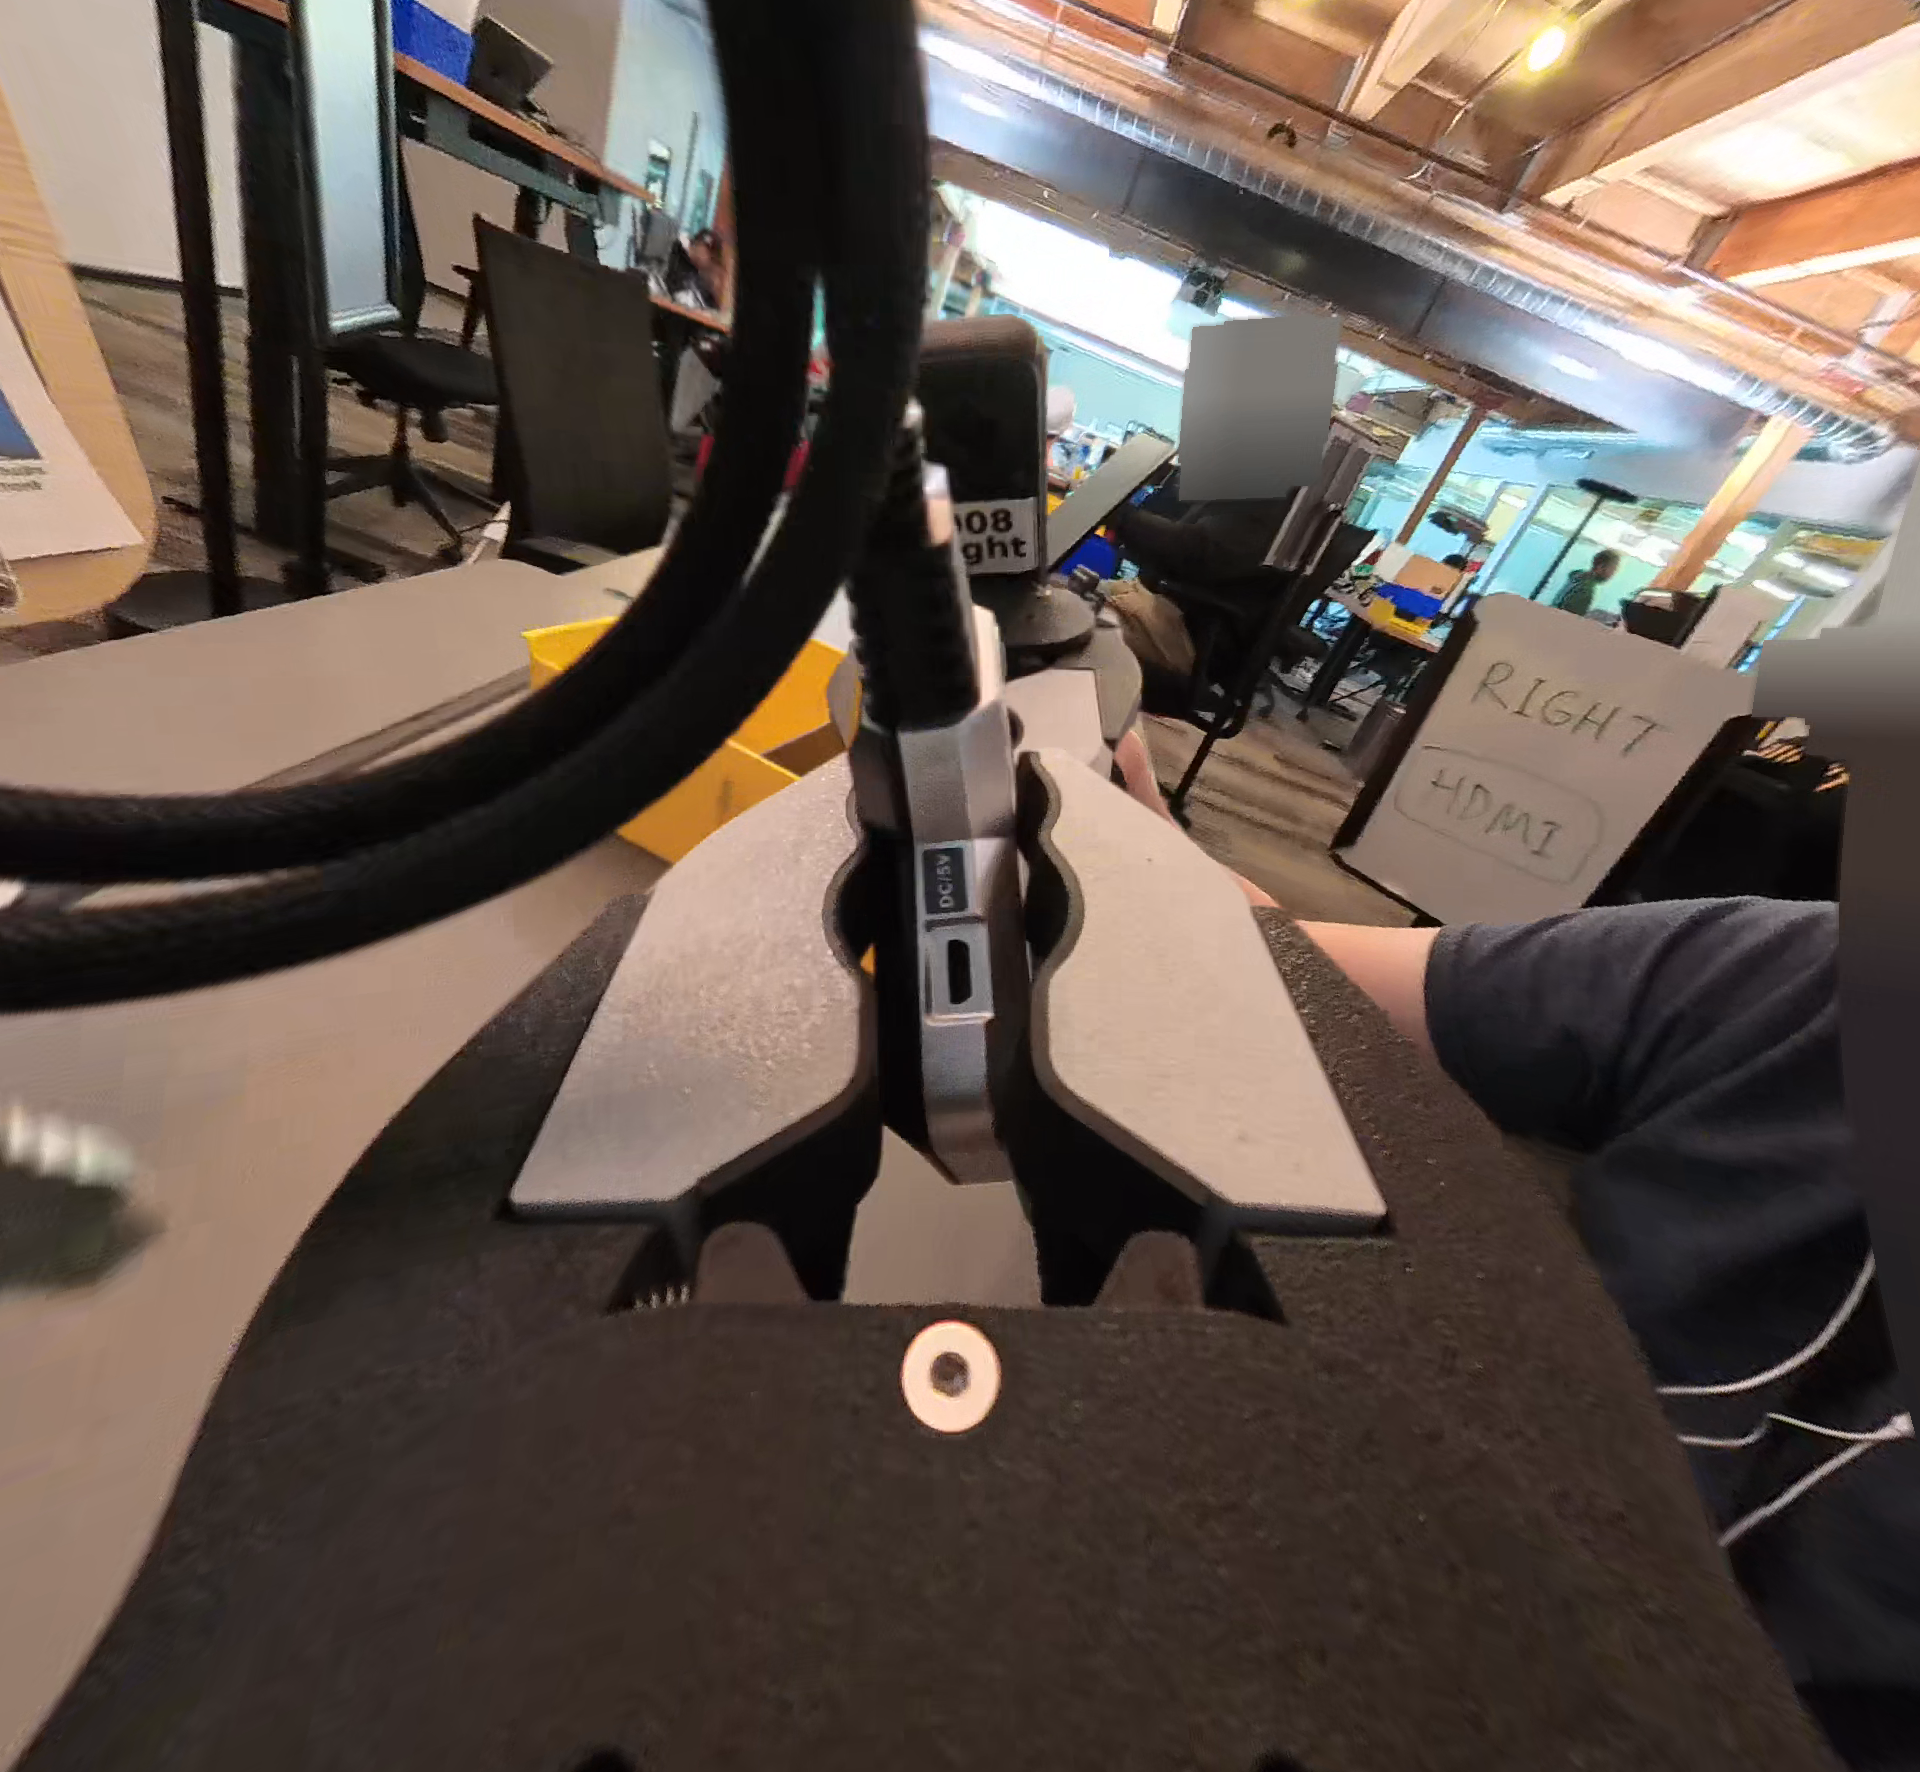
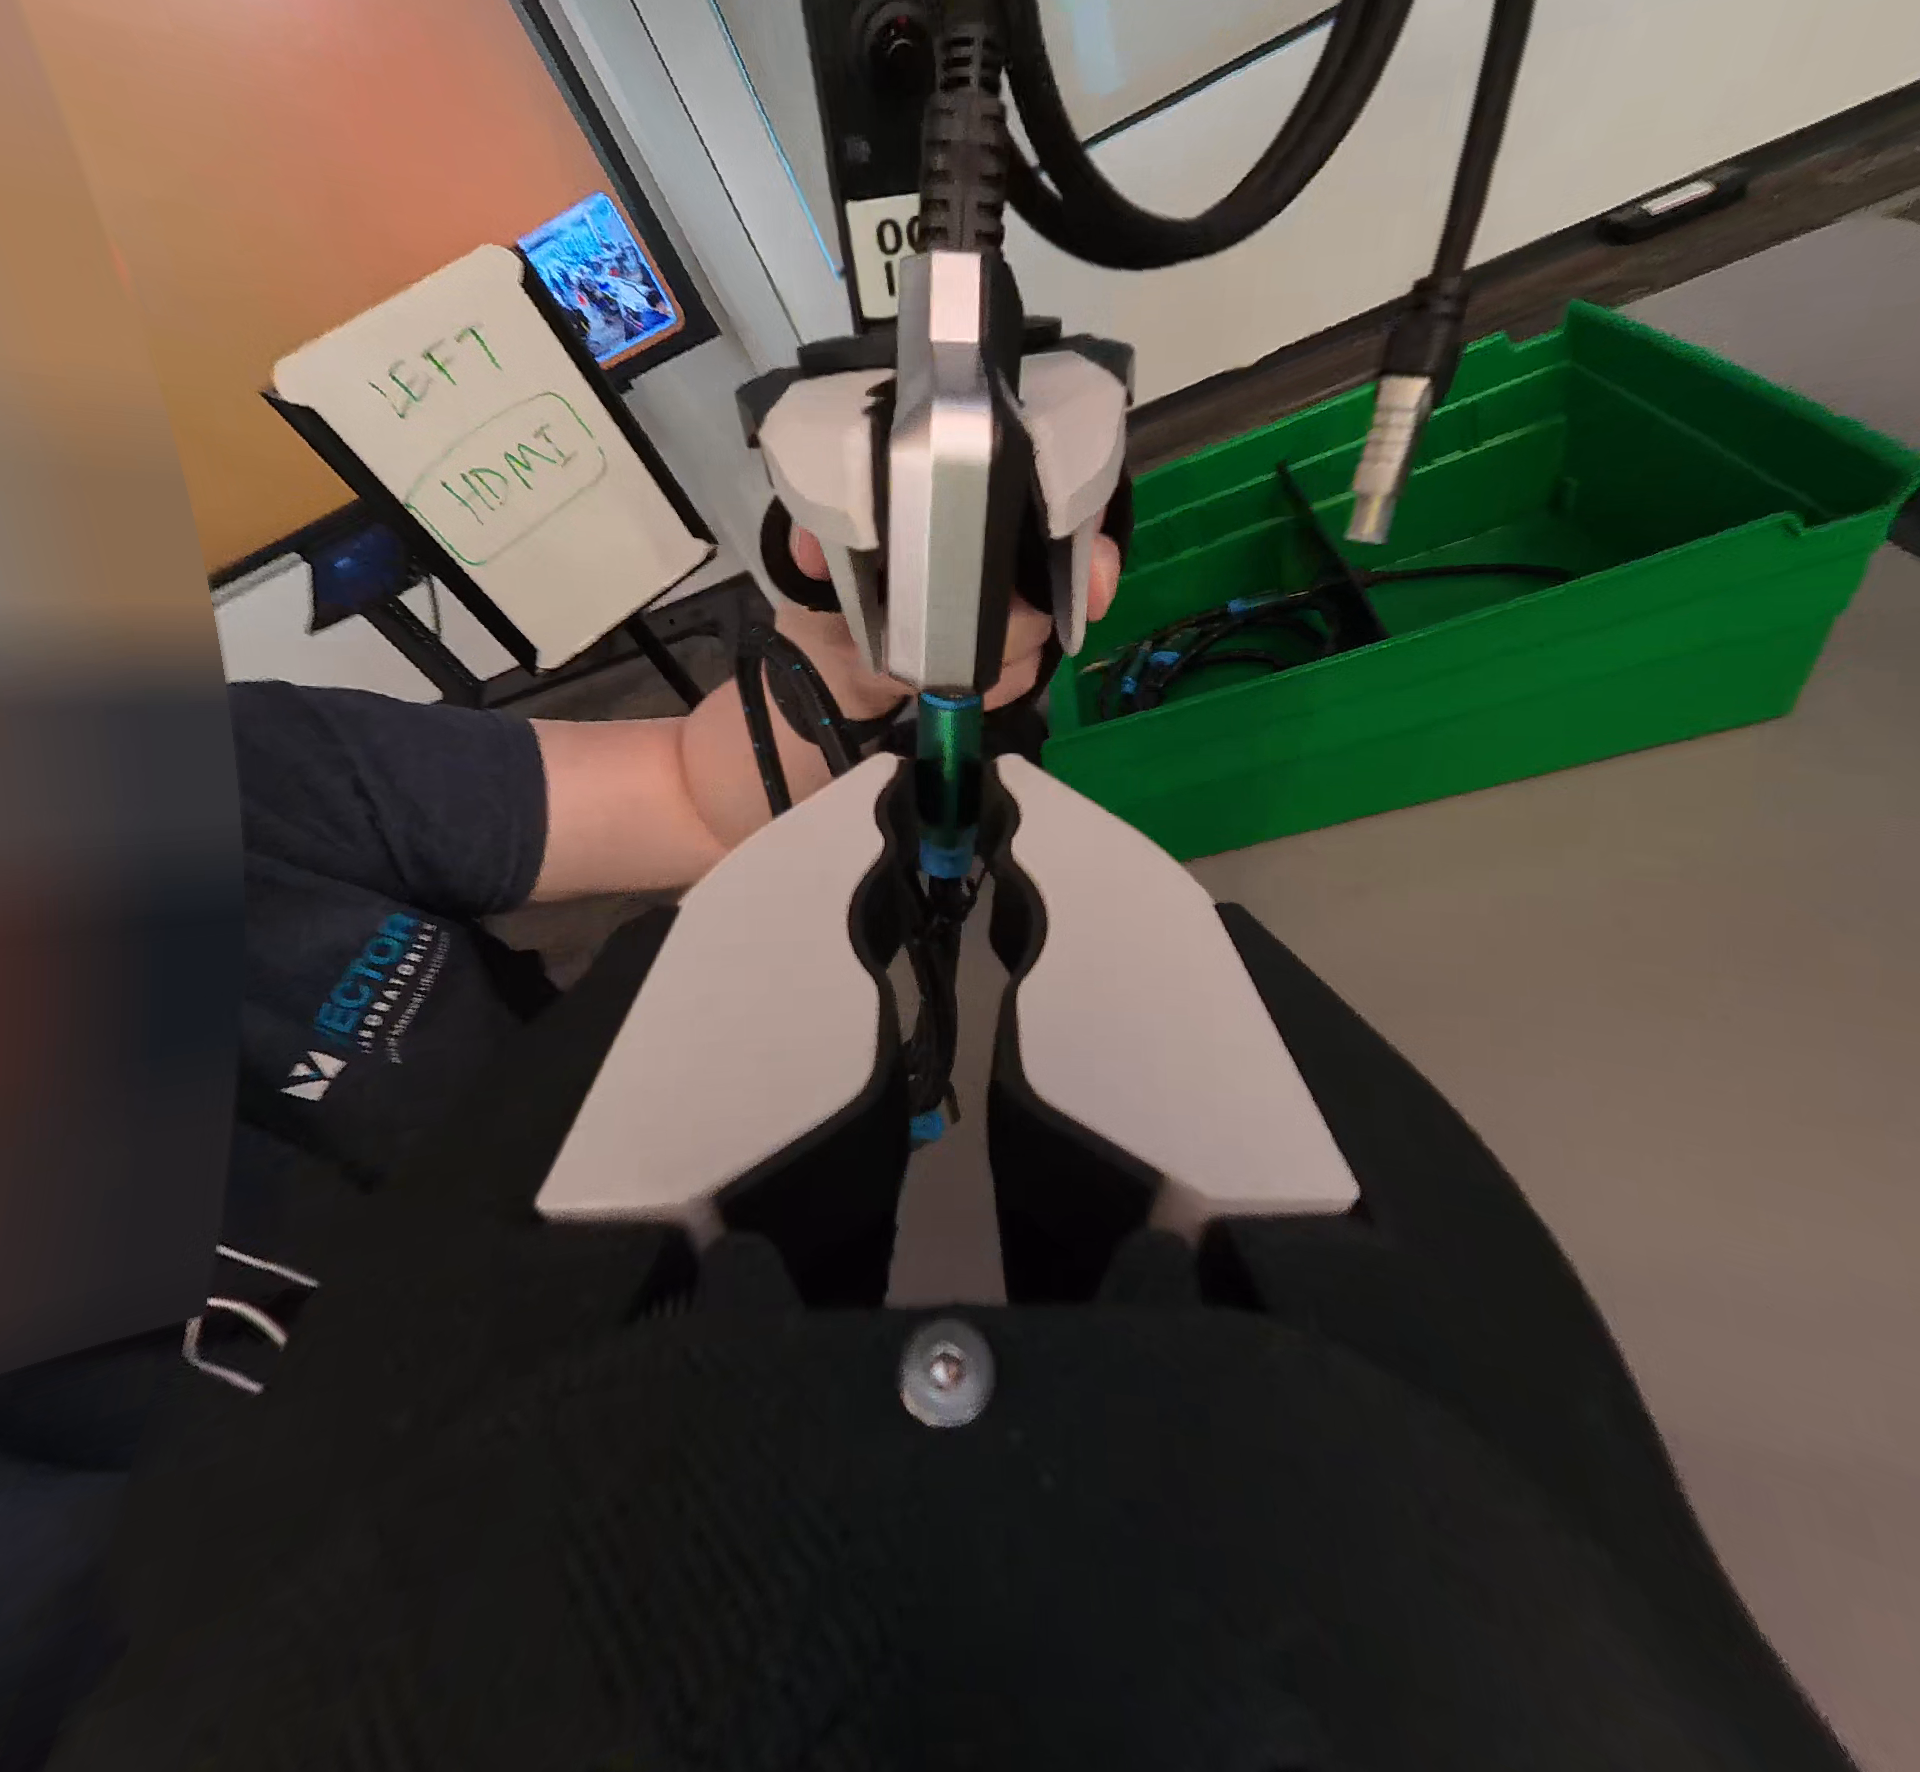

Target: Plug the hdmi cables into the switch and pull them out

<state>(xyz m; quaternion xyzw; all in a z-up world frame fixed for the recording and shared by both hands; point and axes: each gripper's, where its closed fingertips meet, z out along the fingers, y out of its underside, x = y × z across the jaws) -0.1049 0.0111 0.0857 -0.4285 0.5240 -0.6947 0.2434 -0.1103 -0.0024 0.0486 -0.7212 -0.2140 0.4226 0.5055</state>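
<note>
My left gripper (image 1: 948, 787) is shut on the thin silver HDMI switch (image 1: 956, 974) and holds it edge-on above the table. A black braided cable (image 1: 831, 164) runs from the switch's far end and loops round to the left. In the right wrist view, my right gripper (image 2: 948, 772) is shut on a green HDMI plug (image 2: 948, 766). The plug's tip meets the near end of the switch (image 2: 940, 517); how deep it sits is hidden. The left gripper (image 2: 940, 475) grips the switch beyond. A silver plug (image 2: 1392, 465) hangs free on the black cable.
A green bin (image 2: 1558, 683) holding several cables stands on the grey table (image 2: 1558, 1099) at the right. A yellow bin (image 1: 748, 756) lies behind the left gripper. Small whiteboard signs (image 2: 488, 465) (image 1: 1507, 756) stand at the table edges. The person's arm (image 1: 1558, 995) is on the right. The grippers' ends are close to 4 cm from one another.
</note>
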